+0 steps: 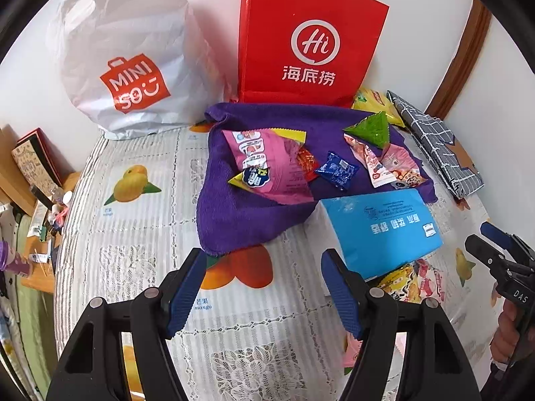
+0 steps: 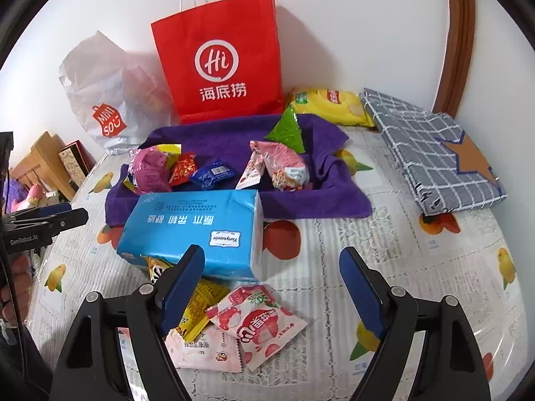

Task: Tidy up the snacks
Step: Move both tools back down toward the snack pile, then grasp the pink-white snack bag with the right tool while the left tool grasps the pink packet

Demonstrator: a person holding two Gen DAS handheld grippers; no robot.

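**Spotter:** Start at the left. What do you have?

**Operator:** My left gripper (image 1: 264, 287) hangs wide apart and empty over the fruit-printed plastic table cover (image 1: 133, 234). Ahead of it lies the purple towel (image 1: 234, 220), with loose snacks on top: a big pink foil packet (image 1: 271, 163), a small blue wrapped biscuit (image 1: 337, 168) and a green triangular pouch (image 1: 369, 130).

**Spotter:** And nearer you?

**Operator:** The light blue soft tissue pack (image 2: 197, 230) lies between the towel and my right gripper (image 2: 274, 287), its long axis running across my view. My right jaws are also spread wide, holding nothing. Just under them sits a pink-and-white strawberry sweet packet (image 2: 264, 325), lying flat, long axis angled up to the right, beside a yellow packet (image 2: 197, 314) tucked partly under the tissue pack.

**Spotter:** Which arm takes it?

**Operator:** I judge the right; it is plainly nearer. The left view catches only a sliver of those near packets past the tissue pack, while the right view shows them whole.
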